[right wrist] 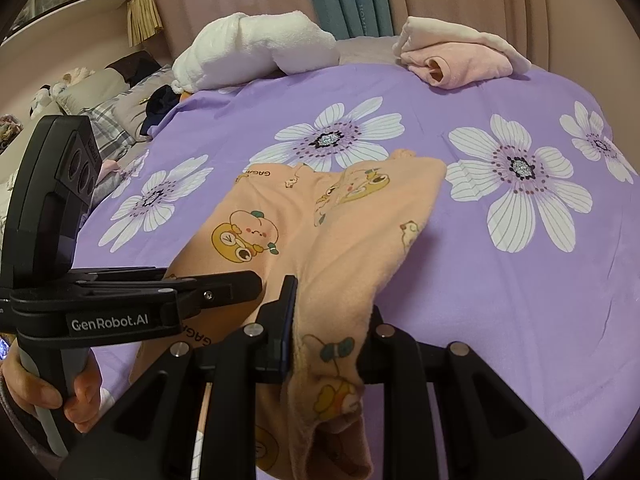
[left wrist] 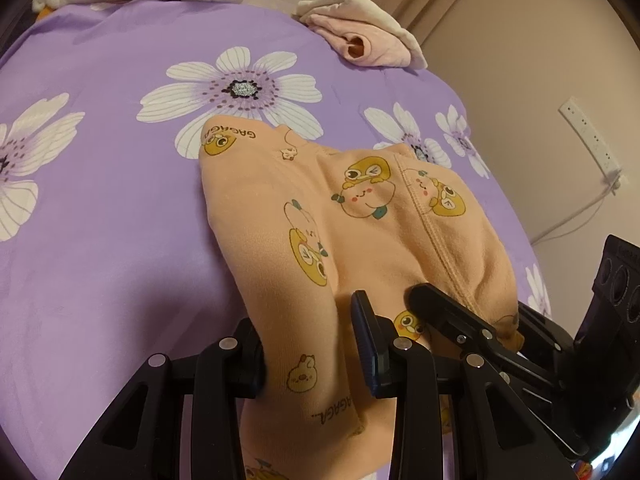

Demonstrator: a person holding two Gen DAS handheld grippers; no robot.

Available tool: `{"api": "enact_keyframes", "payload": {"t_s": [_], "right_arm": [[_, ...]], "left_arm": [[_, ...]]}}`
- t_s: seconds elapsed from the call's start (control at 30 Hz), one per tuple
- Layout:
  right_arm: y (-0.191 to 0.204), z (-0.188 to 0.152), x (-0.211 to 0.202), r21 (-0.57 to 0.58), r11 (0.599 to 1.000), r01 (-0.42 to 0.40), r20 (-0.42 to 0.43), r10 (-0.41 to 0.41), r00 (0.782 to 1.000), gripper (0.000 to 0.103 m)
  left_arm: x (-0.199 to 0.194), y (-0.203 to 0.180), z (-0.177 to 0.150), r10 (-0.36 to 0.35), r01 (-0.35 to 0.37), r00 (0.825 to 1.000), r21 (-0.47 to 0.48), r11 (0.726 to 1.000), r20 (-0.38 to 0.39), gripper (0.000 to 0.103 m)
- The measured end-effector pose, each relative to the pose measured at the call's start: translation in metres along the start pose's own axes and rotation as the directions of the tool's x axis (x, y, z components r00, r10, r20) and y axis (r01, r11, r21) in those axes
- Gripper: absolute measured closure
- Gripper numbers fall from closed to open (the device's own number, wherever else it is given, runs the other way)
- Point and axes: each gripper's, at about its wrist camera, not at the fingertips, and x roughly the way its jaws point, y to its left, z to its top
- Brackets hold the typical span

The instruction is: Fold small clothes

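Peach cotton with little yellow cartoon faces, hanging from two grips over a purple flowered bed sheet point(left wrist: 100, 208).

From the left wrist: small peach garment point(left wrist: 360, 220) with its far end resting on the sheet and its near end lifted. Left hand-held gripper point(left wrist: 316, 356) pinched on one near edge, cloth bunched thick between the pads. Right hand-held gripper point(left wrist: 472, 320) just beside it, closed on the next bit of the same edge. Wall socket strip point(left wrist: 592, 144) and its cable seen only here, off past the side of the bed.

From the right wrist: same garment point(right wrist: 340, 220), far corner lying flat by a big white flower. Right hand-held gripper point(right wrist: 328, 340) nearly closed, squeezing a fold of cloth that droops below it. Left hand-held gripper point(right wrist: 224, 288) alongside, a person's hand point(right wrist: 44, 384) around its handle. Seen far better here: white fluffy bundle point(right wrist: 256, 52), only its edge in the other view. Folded pink cloth point(right wrist: 460, 56) at the far edge of the bed, in both views.

Good way on, most likely: keep both grips tight and level, pull the edge straight, carry it over to meet the far end, lay it down slow and smooth.
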Motion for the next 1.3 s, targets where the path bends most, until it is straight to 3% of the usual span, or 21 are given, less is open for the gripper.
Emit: {"api": "enact_keyframes", "payload": {"t_s": [1.3], "right_arm": [[0.038, 0.002, -0.018, -0.080, 0.997, -0.023, 0.018, 0.024, 1.000, 0.081]], "left_arm": [[-0.050, 0.016, -0.017, 0.009, -0.007, 0.998, -0.029, 1.000, 0.067, 0.068]]}}
